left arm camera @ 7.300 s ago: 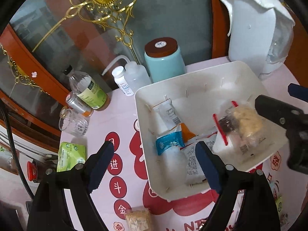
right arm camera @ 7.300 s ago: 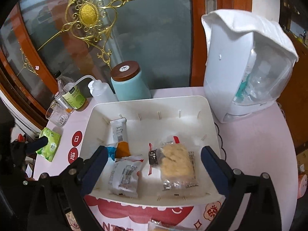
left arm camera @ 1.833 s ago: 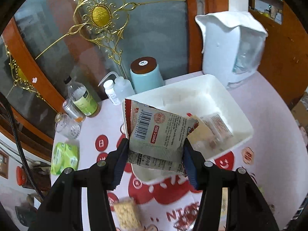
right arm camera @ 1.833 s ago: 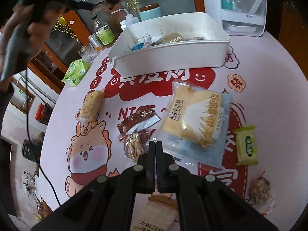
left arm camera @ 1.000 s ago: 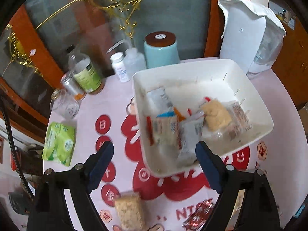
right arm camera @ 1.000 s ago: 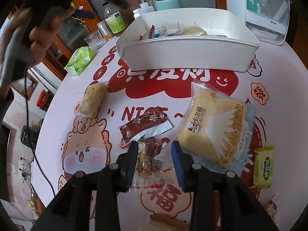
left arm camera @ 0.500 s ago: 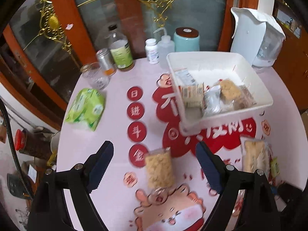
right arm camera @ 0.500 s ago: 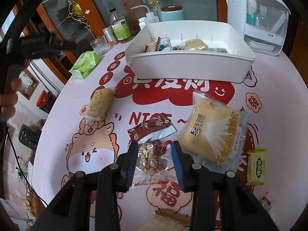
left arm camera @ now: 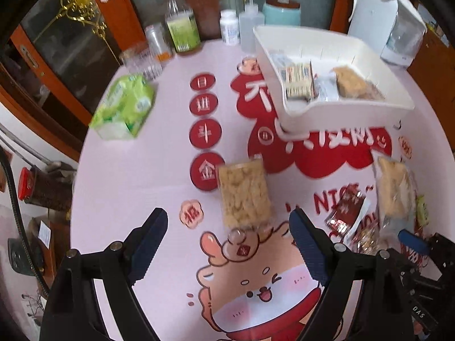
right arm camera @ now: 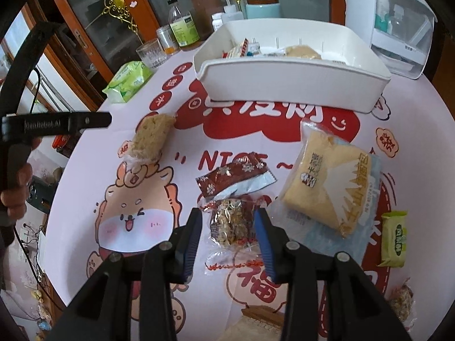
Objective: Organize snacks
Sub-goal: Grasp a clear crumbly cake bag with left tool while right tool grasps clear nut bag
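Since earlier my left claw dropped its packet in the white bin, swung over the rice cracker, wide, empty | right view: my right claw just widened, nut bar between, unpressed, on the surface

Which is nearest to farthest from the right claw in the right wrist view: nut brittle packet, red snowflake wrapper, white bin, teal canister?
1. Nut brittle packet, between the fingers of the right claw.
2. Red snowflake wrapper, just beyond it on the mat.
3. White bin, further back across the table.
4. Teal canister, behind the bin at the table's far edge.
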Demonstrator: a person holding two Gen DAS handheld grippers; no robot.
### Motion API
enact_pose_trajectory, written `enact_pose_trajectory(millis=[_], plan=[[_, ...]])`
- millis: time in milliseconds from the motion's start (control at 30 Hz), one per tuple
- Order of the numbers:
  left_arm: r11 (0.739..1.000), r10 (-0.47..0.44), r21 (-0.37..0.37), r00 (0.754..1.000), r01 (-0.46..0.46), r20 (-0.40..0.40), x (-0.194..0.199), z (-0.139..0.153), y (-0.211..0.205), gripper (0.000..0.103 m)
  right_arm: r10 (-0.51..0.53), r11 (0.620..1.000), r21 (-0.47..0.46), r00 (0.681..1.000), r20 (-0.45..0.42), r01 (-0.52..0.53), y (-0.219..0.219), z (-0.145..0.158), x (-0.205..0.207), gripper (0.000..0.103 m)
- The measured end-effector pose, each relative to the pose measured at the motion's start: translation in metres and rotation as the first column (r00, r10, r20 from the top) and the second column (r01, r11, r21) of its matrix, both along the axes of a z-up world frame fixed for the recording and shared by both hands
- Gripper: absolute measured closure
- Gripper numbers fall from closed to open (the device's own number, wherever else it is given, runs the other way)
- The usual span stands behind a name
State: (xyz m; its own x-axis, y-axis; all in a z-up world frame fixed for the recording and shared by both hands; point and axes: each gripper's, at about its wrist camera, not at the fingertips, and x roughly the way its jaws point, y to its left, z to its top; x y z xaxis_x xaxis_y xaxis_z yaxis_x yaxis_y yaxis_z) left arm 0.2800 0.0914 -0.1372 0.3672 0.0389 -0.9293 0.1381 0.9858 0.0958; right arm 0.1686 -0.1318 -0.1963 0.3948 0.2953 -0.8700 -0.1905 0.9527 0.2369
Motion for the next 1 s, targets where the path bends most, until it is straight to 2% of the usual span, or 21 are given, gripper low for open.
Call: enact_pose_trajectory(millis=[200, 367, 433, 500, 600, 667, 800, 933, 1000], plan=[[1.0, 0.005, 0.005, 0.997, -0.005, -0.072, 0.003, -0.039, -0.006, 0.016, 0.018, 1.0, -0.006, 0.999, -0.037, -0.018, 0.002, -0.021, 0.006, 0.057], [0.999, 0.045, 0.01, 0.991, -0.044, -0.127, 0.012, -0.068, -0.006, 0.016, 0.044, 0.999, -0.006, 0.997, -0.059, -0.044, 0.006, -0.034, 0.011, 0.057], [0.998, 0.058, 0.006, 0.988, -0.057, -0.145, 0.016, -0.077, -0.005, 0.016, 0.061, 0.998, -0.016, 0.996, -0.062, -0.062, 0.009, -0.038, 0.013, 0.057], [0.997, 0.073, -0.002, 0.984, -0.075, -0.16, 0.02, -0.085, -0.004, 0.016, 0.079, 0.996, -0.023, 0.995, -0.059, -0.081, 0.013, -0.04, 0.014, 0.05], [0.994, 0.095, -0.028, 0.978, -0.102, -0.184, 0.024, -0.094, 0.0, 0.016, 0.091, 0.996, -0.007, 0.992, -0.086, -0.092, 0.016, -0.047, 0.017, 0.047], [0.993, 0.101, -0.031, 0.975, -0.109, -0.195, 0.025, -0.099, 0.0, 0.009, 0.095, 0.995, 0.024, 0.988, -0.123, -0.093, 0.016, -0.054, 0.018, 0.047], [0.993, 0.106, -0.031, 0.973, -0.115, -0.203, 0.028, -0.106, -0.001, 0.007, 0.098, 0.995, 0.009, 0.991, -0.095, -0.098, 0.018, -0.053, 0.015, 0.046], [0.991, 0.116, -0.036, 0.97, -0.127, -0.212, 0.032, -0.112, -0.002, 0.007, 0.101, 0.995, 0.03, 0.99, -0.094, -0.099, 0.017, -0.052, 0.015, 0.051], [0.99, 0.121, -0.039, 0.969, -0.132, -0.214, 0.034, -0.114, -0.002, 0.007, 0.101, 0.994, 0.047, 0.99, -0.101, -0.096, 0.016, -0.052, 0.015, 0.063]])
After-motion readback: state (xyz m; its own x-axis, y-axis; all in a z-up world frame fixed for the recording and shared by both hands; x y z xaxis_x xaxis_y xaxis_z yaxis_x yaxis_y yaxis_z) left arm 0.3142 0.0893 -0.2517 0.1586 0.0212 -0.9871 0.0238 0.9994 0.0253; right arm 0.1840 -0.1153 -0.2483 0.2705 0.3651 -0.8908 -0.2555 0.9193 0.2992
